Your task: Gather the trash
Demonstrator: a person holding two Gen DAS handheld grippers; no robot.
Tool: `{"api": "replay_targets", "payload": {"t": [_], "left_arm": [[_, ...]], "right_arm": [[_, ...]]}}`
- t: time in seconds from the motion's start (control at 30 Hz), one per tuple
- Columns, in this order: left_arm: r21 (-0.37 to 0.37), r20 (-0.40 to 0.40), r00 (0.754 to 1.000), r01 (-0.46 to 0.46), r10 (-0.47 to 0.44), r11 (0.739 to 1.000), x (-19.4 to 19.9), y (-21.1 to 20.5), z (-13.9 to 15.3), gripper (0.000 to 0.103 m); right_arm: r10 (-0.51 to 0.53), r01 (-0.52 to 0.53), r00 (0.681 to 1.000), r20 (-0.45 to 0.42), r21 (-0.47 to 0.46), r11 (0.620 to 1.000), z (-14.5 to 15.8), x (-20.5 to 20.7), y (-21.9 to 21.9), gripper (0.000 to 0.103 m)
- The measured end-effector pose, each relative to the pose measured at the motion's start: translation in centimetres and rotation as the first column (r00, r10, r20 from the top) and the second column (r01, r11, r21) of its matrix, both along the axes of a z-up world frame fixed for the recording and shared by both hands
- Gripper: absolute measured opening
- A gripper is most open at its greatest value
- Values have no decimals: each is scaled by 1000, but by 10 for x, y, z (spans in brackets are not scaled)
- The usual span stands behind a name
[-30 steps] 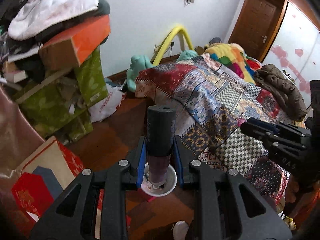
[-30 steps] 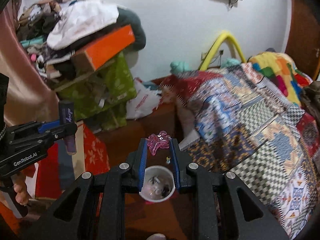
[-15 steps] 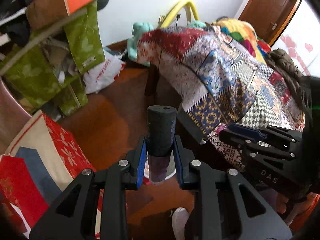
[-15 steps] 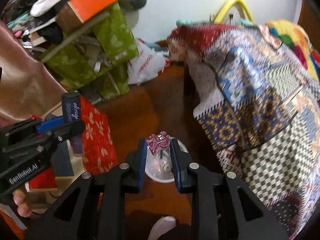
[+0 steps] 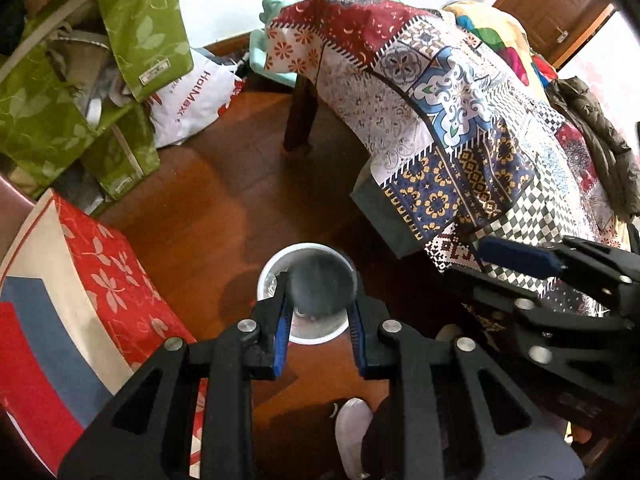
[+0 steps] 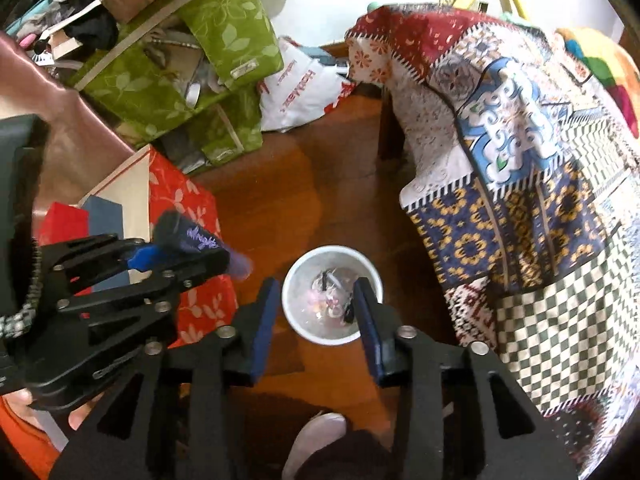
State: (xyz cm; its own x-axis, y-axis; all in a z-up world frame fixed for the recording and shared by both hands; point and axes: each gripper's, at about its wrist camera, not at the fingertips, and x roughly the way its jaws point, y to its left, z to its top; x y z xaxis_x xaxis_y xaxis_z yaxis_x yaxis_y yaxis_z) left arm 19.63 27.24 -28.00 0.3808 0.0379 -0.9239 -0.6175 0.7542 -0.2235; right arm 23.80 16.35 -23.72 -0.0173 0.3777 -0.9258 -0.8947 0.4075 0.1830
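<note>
Left gripper pinches dark cylindrical bottle at lower centre, directly over white trash cup on wooden floor. Right gripper spread, empty, framing the cup; trash bits inside.

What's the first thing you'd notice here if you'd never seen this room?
Probably the white round trash bucket on the brown wooden floor, with the open right gripper above it. The left gripper holds a dark cylindrical tube over it, and a colourful patchwork quilt drapes to the right.
</note>
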Motion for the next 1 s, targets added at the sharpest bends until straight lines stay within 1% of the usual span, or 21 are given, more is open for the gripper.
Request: {"api": "replay_targets", "payload": {"t": [0.13, 0.17, 0.2, 0.23, 0.27, 0.33, 0.43, 0.53, 0.6, 0.67, 0.73, 0.77, 0.8, 0.87, 0.93, 0.97, 1.0], "left_arm": [[-28, -24, 1000, 17, -18, 999, 9, -2, -9, 25], [-34, -44, 999, 22, -23, 999, 11, -3, -12, 31], [-44, -66, 997, 26, -29, 999, 13, -4, -15, 35], [-49, -70, 997, 30, -33, 998, 14, -5, -16, 38], [-46, -72, 997, 36, -39, 998, 14, -8, -17, 38], [-17, -86, 995, 52, -53, 999, 14, -14, -13, 38], [28, -71, 995, 70, -68, 997, 10, -21, 1, 38], [63, -14, 997, 76, -76, 995, 2, -28, 31, 38], [101, 37, 996, 75, -79, 992, -4, -34, 59, 38], [139, 105, 991, 67, -82, 988, -14, -41, 90, 38], [159, 166, 982, 57, -84, 986, -21, -47, 116, 38], [173, 213, 973, 48, -85, 984, -29, -52, 136, 38], [183, 240, 967, 44, -88, 982, -34, -55, 147, 38], [219, 310, 945, 32, -100, 975, -48, -67, 178, 38], [266, 377, 918, 21, -124, 964, -65, -82, 210, 38], [290, 408, 902, 18, -140, 957, -75, -90, 225, 38], [309, 431, 889, 15, -154, 951, -83, -98, 236, 38]], "right_arm": [[-31, 32, 999, -5, 24, 999, 7, 10, -9, 37], [-40, 40, 999, 2, 27, 999, 9, 12, -11, 37], [-44, 43, 999, 7, 29, 999, 10, 13, -13, 37], [-49, 48, 999, 16, 31, 998, 12, 15, -16, 37], [-52, 51, 998, 24, 32, 998, 14, 15, -19, 37], [-63, 62, 997, 42, 38, 997, 17, 16, -25, 37], [-84, 80, 994, 64, 59, 995, 28, 15, -37, 37], [-108, 100, 990, 93, 93, 991, 43, 14, -52, 37], [-136, 119, 982, 134, 131, 984, 61, 11, -67, 37], [-164, 134, 971, 173, 174, 976, 79, 8, -83, 37], [-203, 153, 955, 216, 230, 961, 101, 3, -101, 37], [-228, 163, 944, 237, 264, 951, 116, -1, -114, 37], [-252, 173, 934, 254, 296, 939, 128, -4, -124, 37], [-304, 192, 909, 285, 360, 913, 152, -14, -146, 37], [-371, 213, 872, 319, 436, 874, 181, -29, -171, 37], [-396, 220, 858, 328, 462, 859, 190, -35, -180, 37], [-432, 230, 837, 336, 501, 834, 203, -43, -194, 37]]}}
